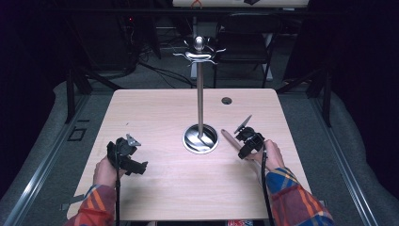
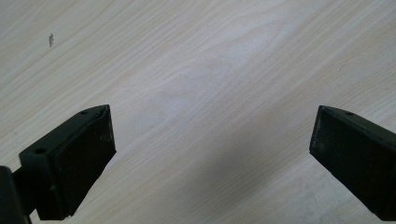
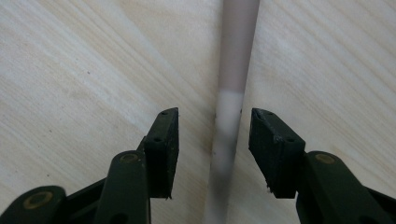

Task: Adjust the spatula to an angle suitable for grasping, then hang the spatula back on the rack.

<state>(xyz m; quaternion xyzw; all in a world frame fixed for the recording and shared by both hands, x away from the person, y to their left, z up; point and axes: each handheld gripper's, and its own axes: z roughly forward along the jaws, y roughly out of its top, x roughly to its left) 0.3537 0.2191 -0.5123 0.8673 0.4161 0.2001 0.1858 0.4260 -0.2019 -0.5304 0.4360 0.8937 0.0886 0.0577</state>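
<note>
Here, step in hand: a thin pinkish rod (image 3: 232,88) lying flat on the table (image 1: 155,188) is judged to be at the point of being gripped or let go by the right hand-held gripper; which of the two cannot be told from the pictures.
Left hand-held gripper (image 2: 212,140): it is held low over bare table at the left side, well apart from the rod; the jaws are spread wide, and nothing is held or touched between them.
Stand (image 1: 200,94): a tall metal pole with hooks at its top is set in a round shiny base (image 1: 200,139) at the middle of the table; the rod's far end is seen near the right rim of that base in the high view.
Rod: it is laid on the table to the right of the base, running from near the base toward the person's right hand (image 1: 269,155).
Right hand-held gripper (image 3: 214,140): the jaws are parted partway and placed on either side of the rod; a small gap is seen on each side, so the rod is straddled but not pressed.
How to do it well: the rod should be kept centred between the pads, the jaws kept square to it and low to the table, and the pads closed evenly so that the thin rod is not rolled aside.
</note>
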